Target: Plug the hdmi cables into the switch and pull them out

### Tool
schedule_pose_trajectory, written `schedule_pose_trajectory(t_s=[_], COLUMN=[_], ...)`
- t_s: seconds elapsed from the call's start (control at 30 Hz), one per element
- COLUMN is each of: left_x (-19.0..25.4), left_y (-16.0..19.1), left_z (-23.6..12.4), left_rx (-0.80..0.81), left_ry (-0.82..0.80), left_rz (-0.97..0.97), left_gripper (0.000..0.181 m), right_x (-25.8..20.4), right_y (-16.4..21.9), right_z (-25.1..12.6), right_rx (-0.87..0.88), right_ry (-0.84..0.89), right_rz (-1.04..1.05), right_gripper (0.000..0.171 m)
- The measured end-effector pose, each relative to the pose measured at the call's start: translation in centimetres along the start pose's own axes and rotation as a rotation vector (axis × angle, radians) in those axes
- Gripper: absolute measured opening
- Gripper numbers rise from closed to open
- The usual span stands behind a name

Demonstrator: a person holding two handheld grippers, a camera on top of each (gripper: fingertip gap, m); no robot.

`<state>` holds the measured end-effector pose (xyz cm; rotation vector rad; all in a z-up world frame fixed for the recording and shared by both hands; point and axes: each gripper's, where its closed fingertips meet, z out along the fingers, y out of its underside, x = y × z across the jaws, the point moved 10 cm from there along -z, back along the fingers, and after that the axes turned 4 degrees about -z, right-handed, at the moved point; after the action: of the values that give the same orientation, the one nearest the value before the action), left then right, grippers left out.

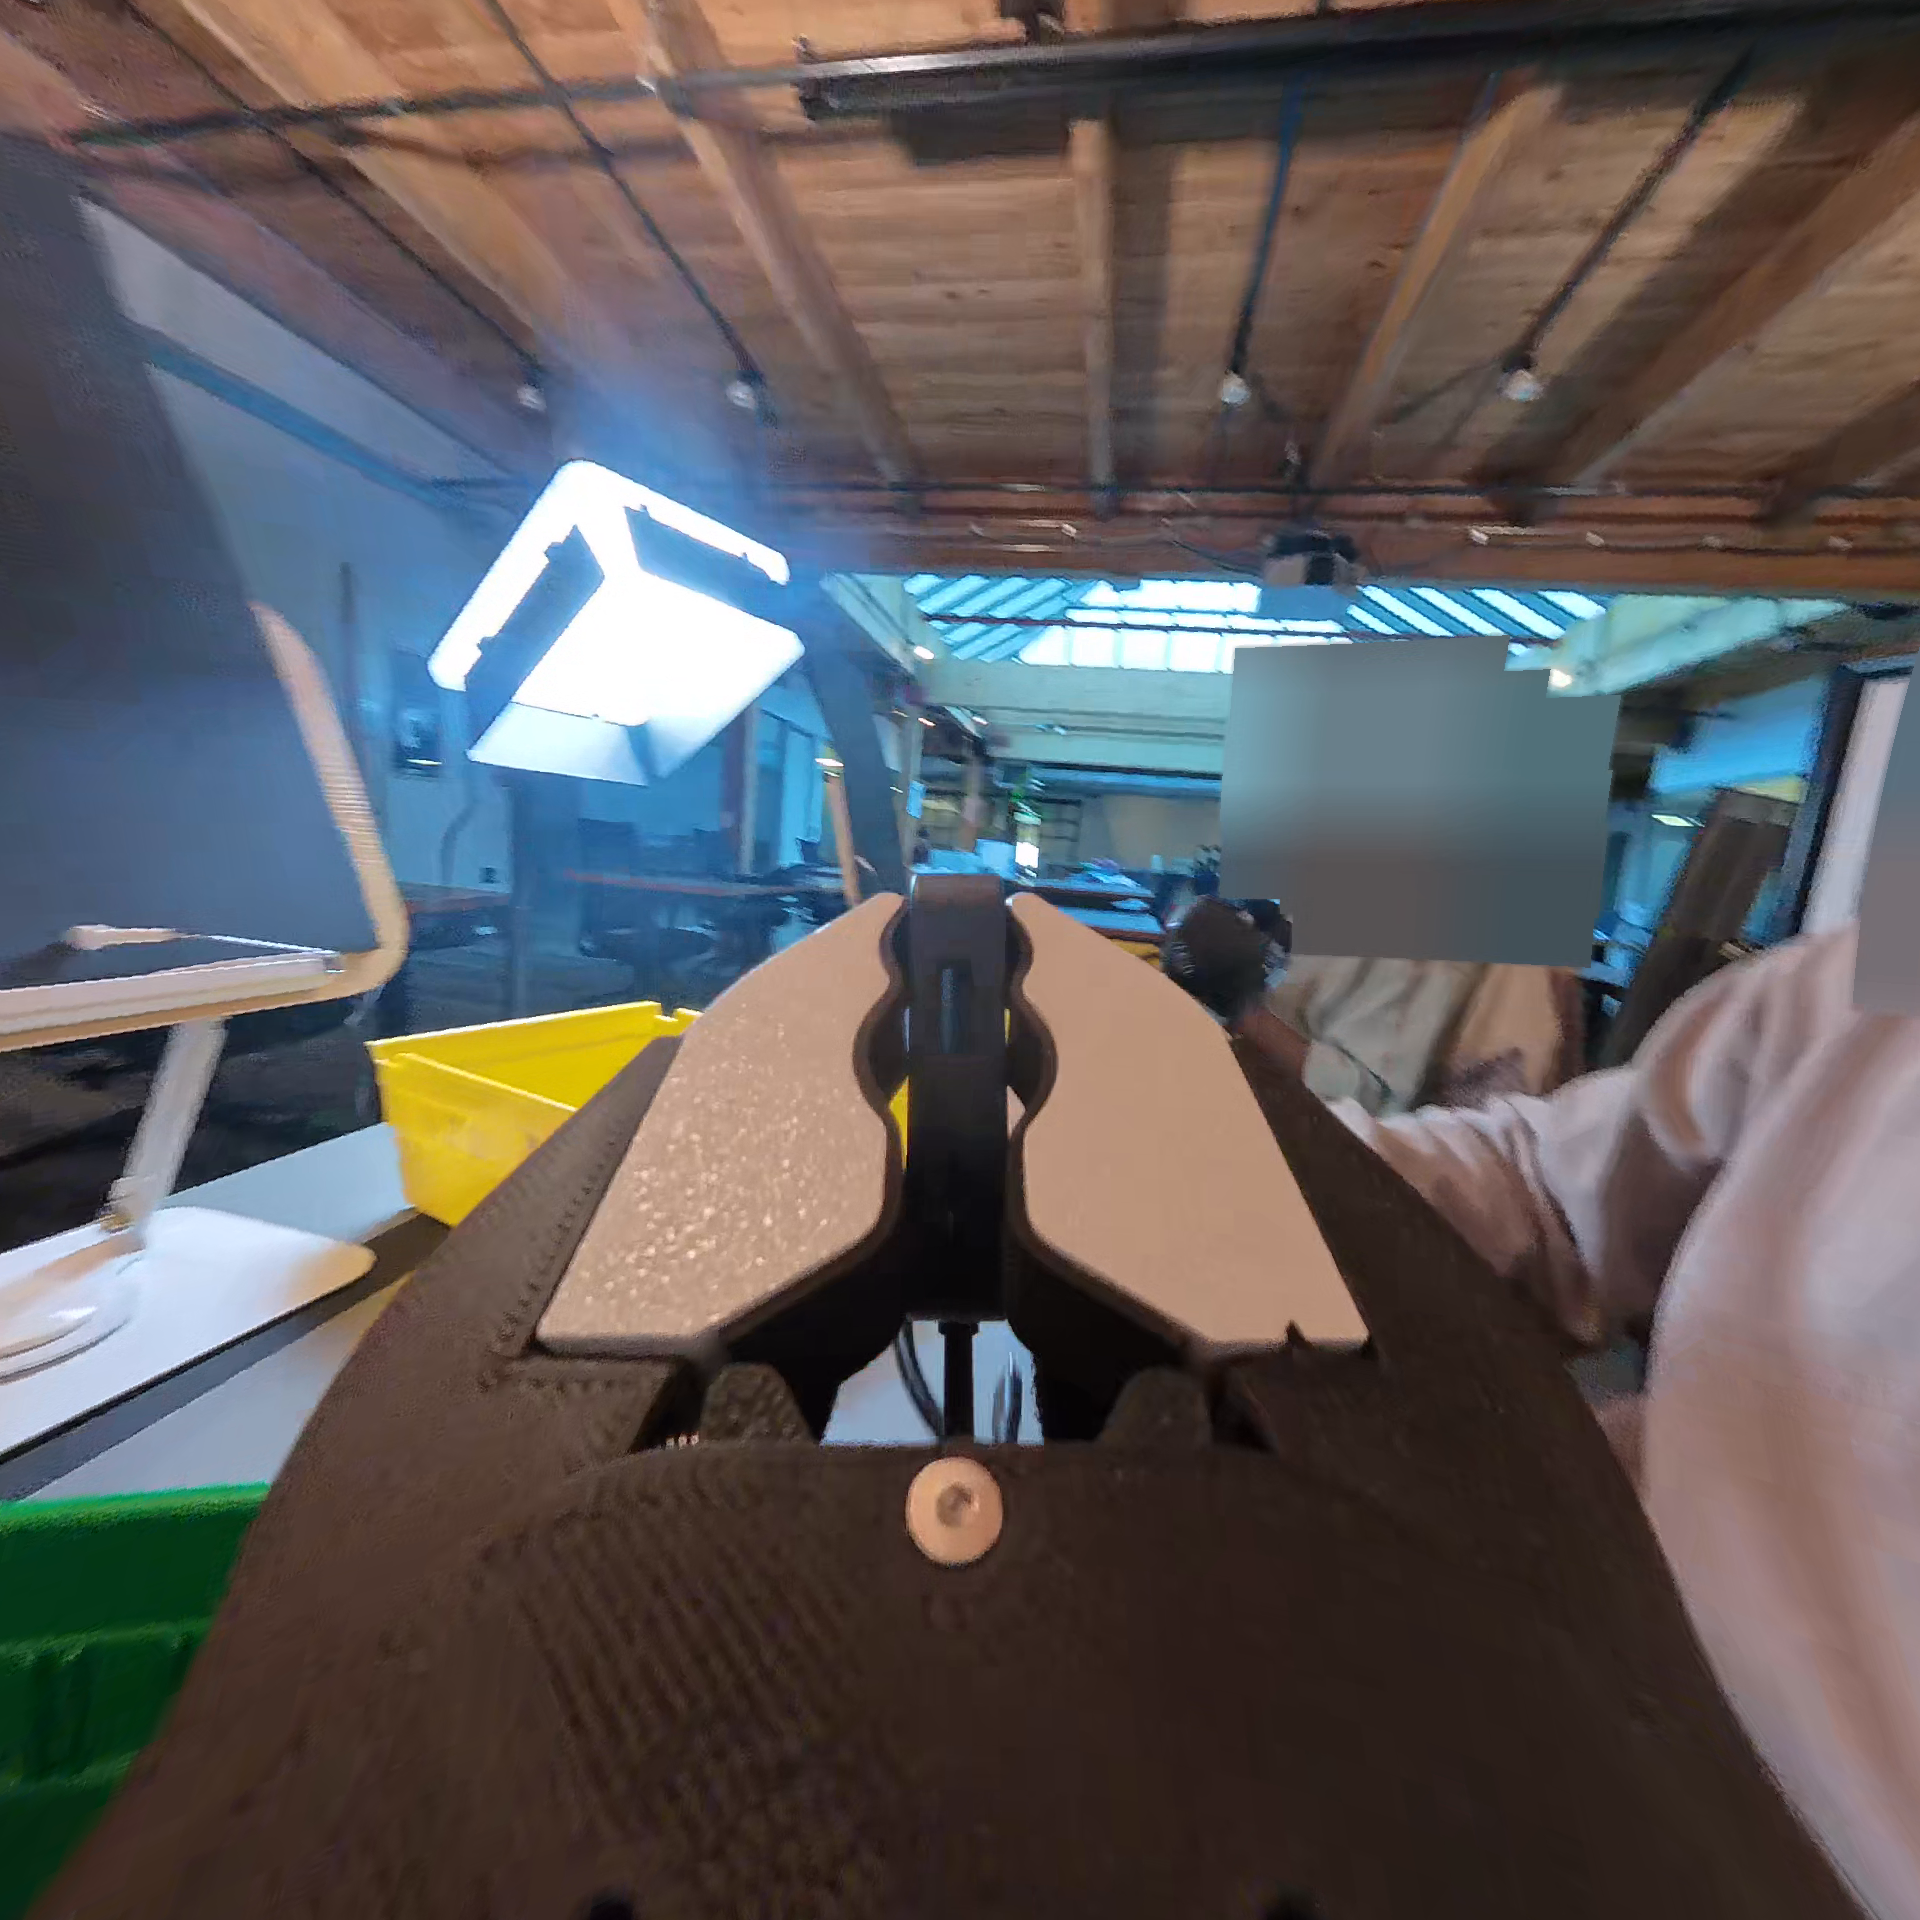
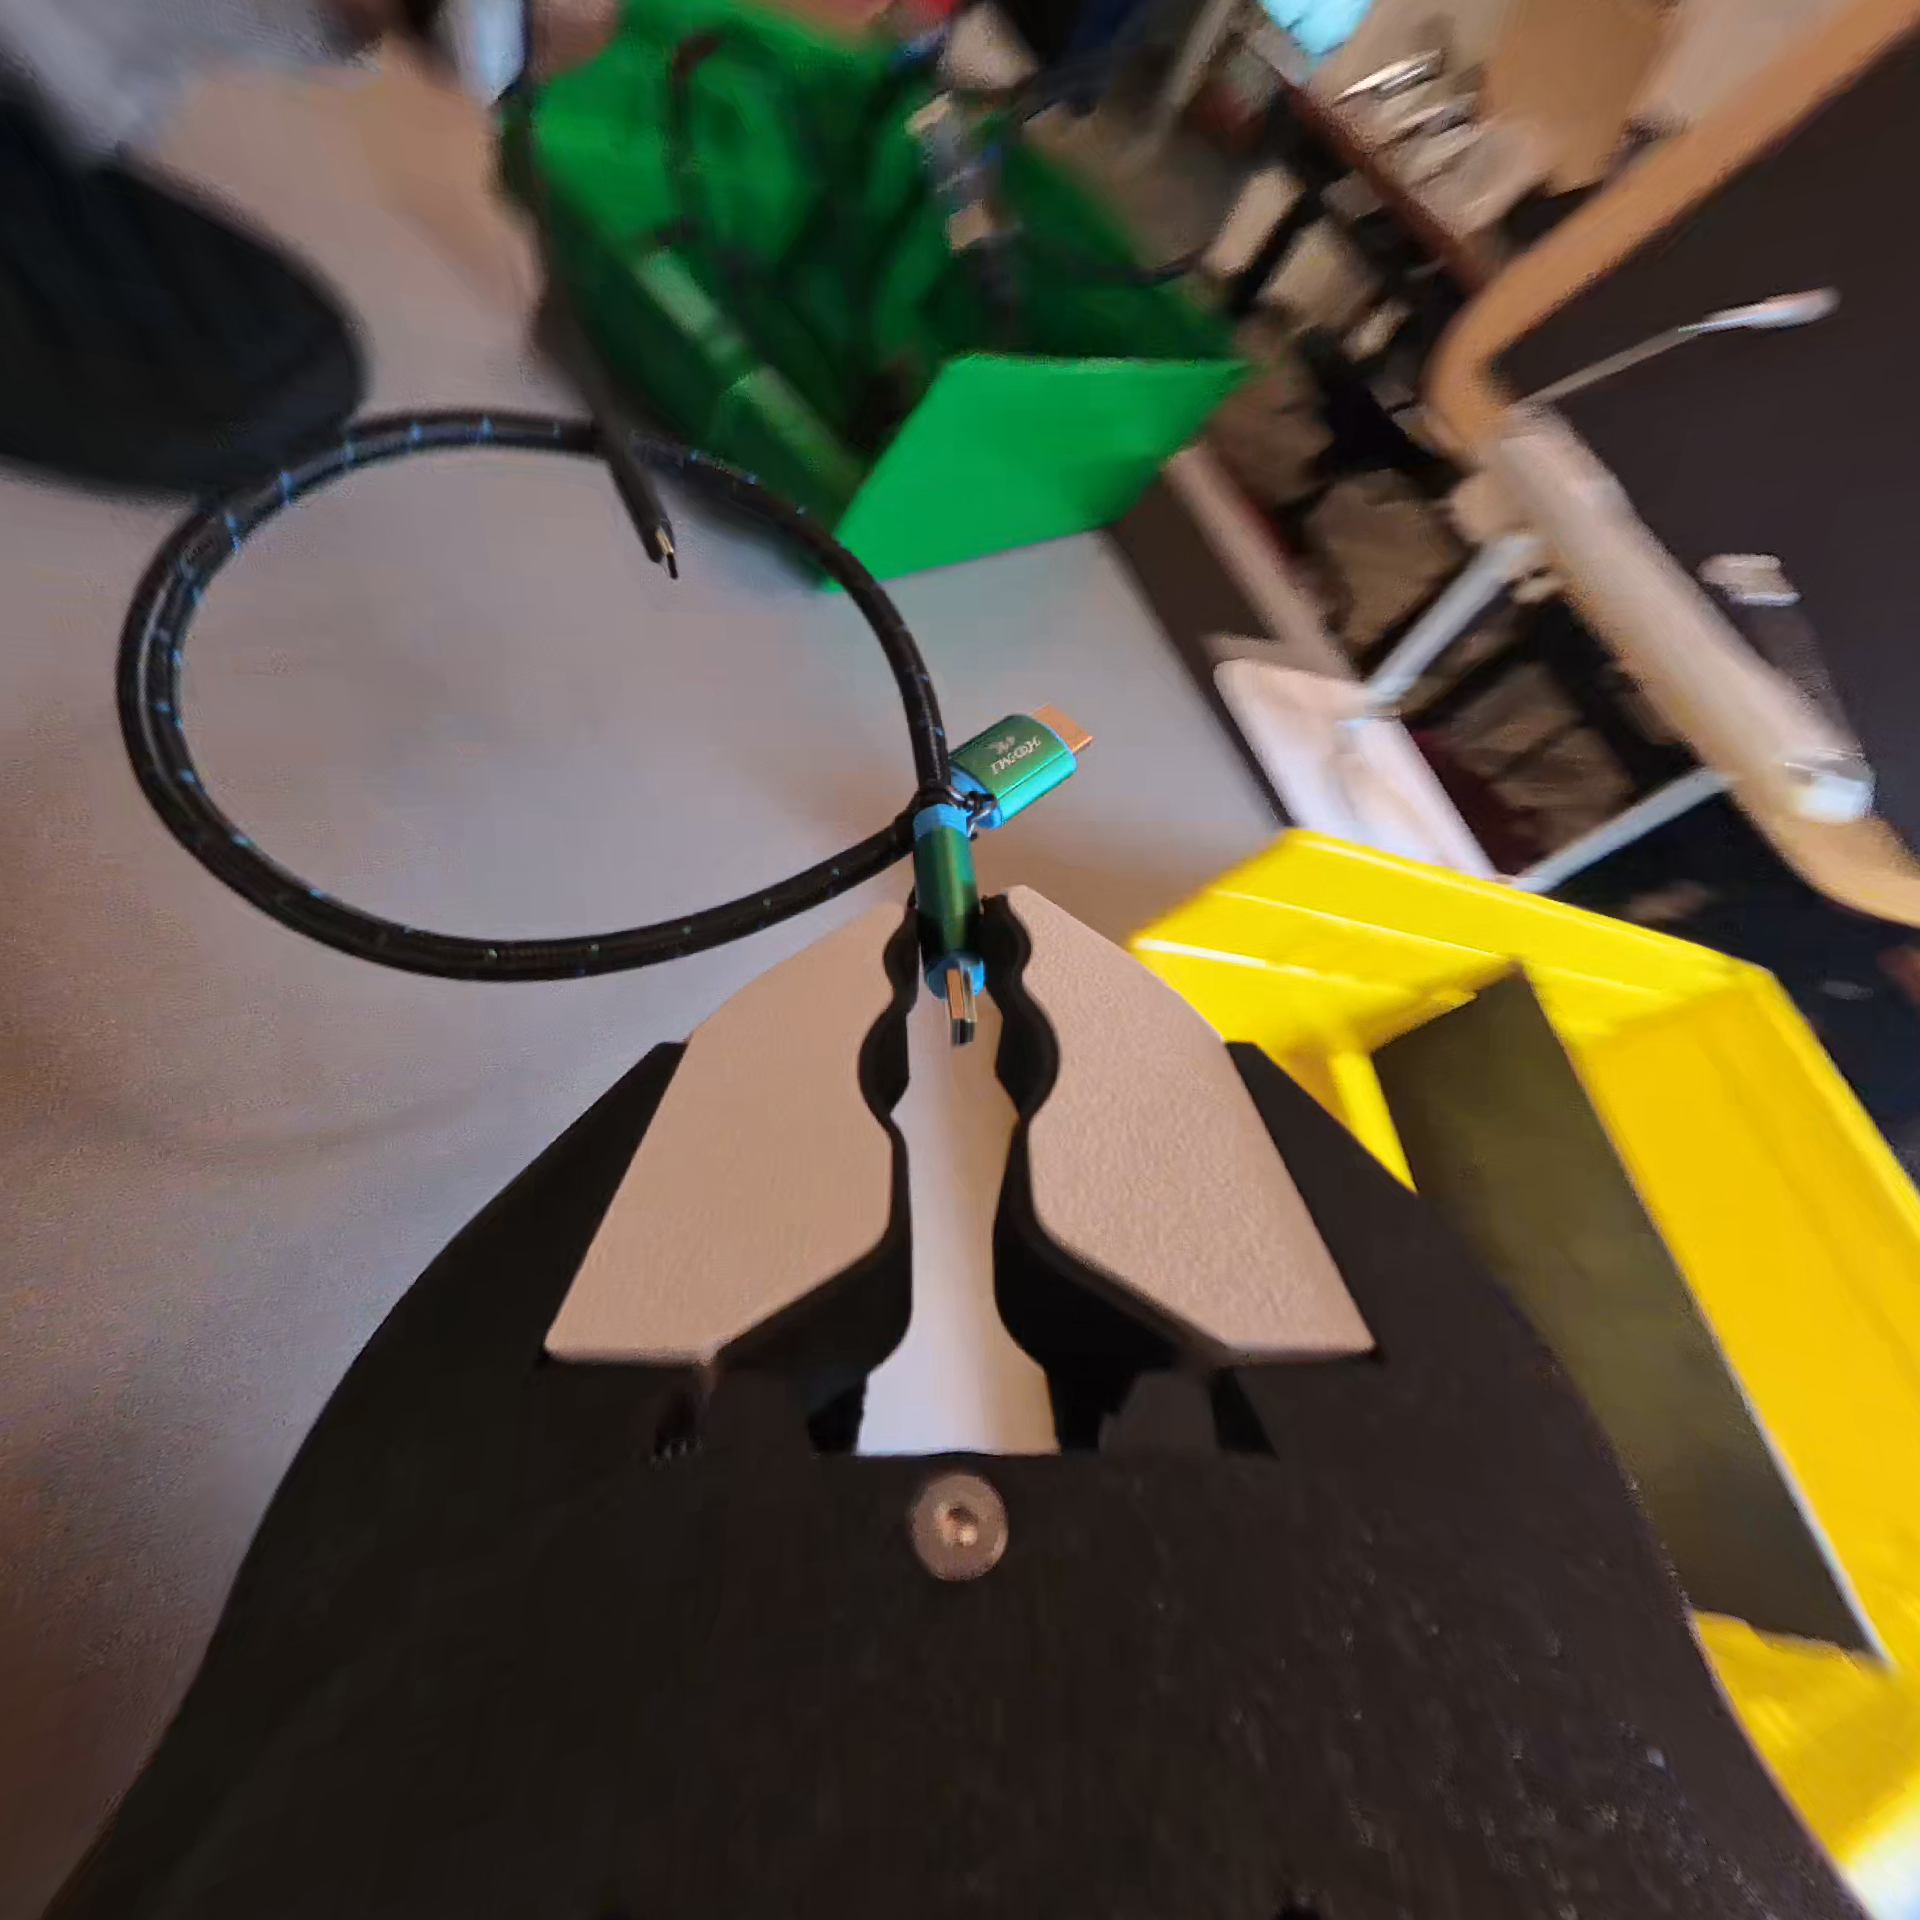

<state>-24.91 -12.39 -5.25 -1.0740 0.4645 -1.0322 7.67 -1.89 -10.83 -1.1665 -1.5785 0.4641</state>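
My left gripper [image 1: 954, 906] is raised toward the ceiling and shut on a black boxy piece, the switch [image 1: 954, 1029], clamped edge-on between its grey fingers [image 1: 790, 1122]; a thin black lead hangs below it. My right gripper [image 2: 951, 906] is above the white table [image 2: 499, 748] and shut on a green HDMI plug [image 2: 948, 883], whose metal tip points back at the camera. Its black braided cable [image 2: 156, 665] lies in a loop on the table. The cable's other green plug [image 2: 1013, 764] rests just beyond my fingertips. A thin black lead with a small connector [image 2: 649, 520] lies inside the loop.
A green bin [image 2: 997, 457] holding cables stands beyond the loop, and a yellow bin [image 2: 1621, 1049] sits close on the right. In the left wrist view a monitor on a white stand [image 1: 156, 1174] is at left, a bright lamp panel [image 1: 623, 634] behind it, a person's pale sleeve [image 1: 1714, 1195] at right. One gripper's finger ends stand about 25 cm off the other's.
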Motion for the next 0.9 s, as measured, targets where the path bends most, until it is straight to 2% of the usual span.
schedule_pose_trajectory(t_s=[0.03,0.13,0.27,0.37,0.5,0.63,0.73,0.9], left_x=[-0.2,-0.4,0.0,0.3,0.7,1.1,1.8,4.2], left_y=[-0.1,-0.1,0.7,1.5,2.4,3.5,4.4,6.0], left_z=[-0.1,-0.2,0.6,1.3,1.9,2.7,3.5,5.5], left_rx=[0.025,0.029,-0.05,-0.118,-0.194,-0.268,-0.329,-0.336], left_ry=[-0.045,-0.093,-0.081,-0.062,-0.034,-0.017,0.004,0.119], left_rz=[0.003,0.027,0.067,0.098,0.117,0.149,0.198,0.203], left_gripper=[0.015,0.014,0.014,0.015,0.015,0.015,0.015,0.015], right_x=[1.2,4.2,6.6,7.1,6.6,5.0,2.6,-2.3], right_y=[0.1,1.3,3.9,5.6,4.9,2.5,0.6,-2.4], right_z=[-1.0,-3.5,-4.4,-3.9,-3.7,-3.8,-3.2,-0.8], right_rx=[0.024,0.02,-0.181,-0.347,-0.335,-0.069,0.153,0.355], right_ry=[0.081,0.338,0.569,0.632,0.673,0.544,0.29,-0.093], right_rz=[0.037,0.121,0.217,0.23,0.138,0.101,0.111,0.184], right_gripper=[0.012,0.012,0.011,0.012,0.031,0.03,0.029,0.035])
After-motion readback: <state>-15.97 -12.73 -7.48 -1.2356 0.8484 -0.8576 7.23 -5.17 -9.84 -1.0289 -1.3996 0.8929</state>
